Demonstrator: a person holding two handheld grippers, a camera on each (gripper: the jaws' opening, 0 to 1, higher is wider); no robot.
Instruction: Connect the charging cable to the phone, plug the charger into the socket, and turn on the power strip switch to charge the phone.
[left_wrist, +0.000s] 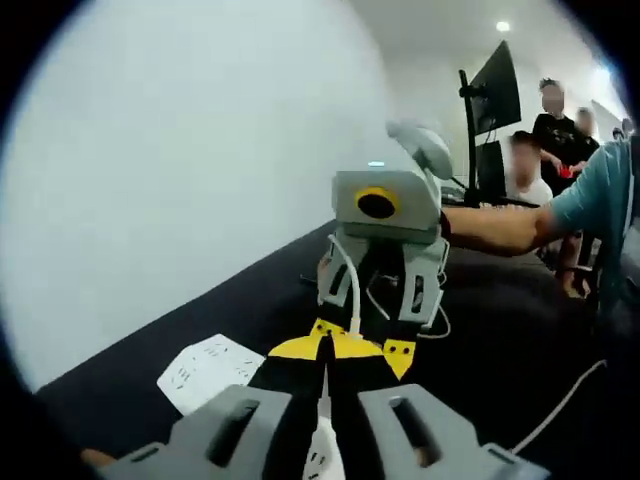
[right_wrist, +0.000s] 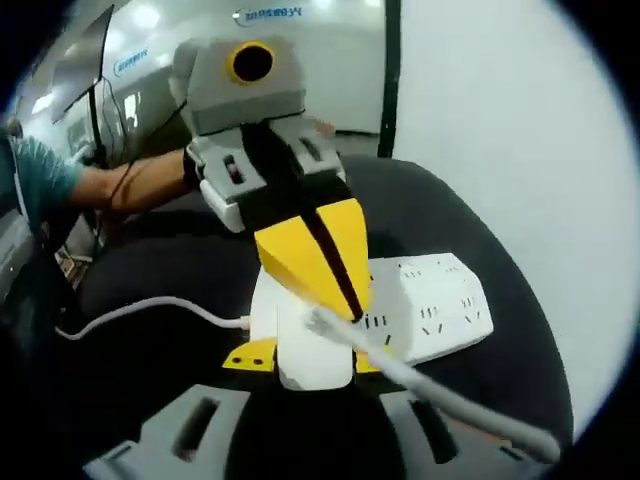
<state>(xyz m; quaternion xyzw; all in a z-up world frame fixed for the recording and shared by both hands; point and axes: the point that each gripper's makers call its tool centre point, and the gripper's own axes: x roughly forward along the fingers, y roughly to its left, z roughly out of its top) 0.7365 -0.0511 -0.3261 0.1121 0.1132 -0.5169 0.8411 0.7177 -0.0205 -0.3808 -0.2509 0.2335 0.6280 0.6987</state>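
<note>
Both grippers face each other tip to tip, the left gripper (left_wrist: 327, 352) with its yellow-tipped jaws pressed together and the right gripper (right_wrist: 300, 362) likewise closed, a bare forearm (left_wrist: 500, 228) stretching behind the right one.

Office or lab workspace, long black surface (left_wrist: 250, 300) along a plain white wall (left_wrist: 180, 150), monitor (left_wrist: 497, 90) on an arm stand far right, people (left_wrist: 535, 150) gathered beyond it, ceiling spotlight (left_wrist: 502, 27), glass partition (right_wrist: 300, 60) with lettering

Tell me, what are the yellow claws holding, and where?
The right gripper holds the white charger by its body. The left gripper pinches the white cable near it.
</note>
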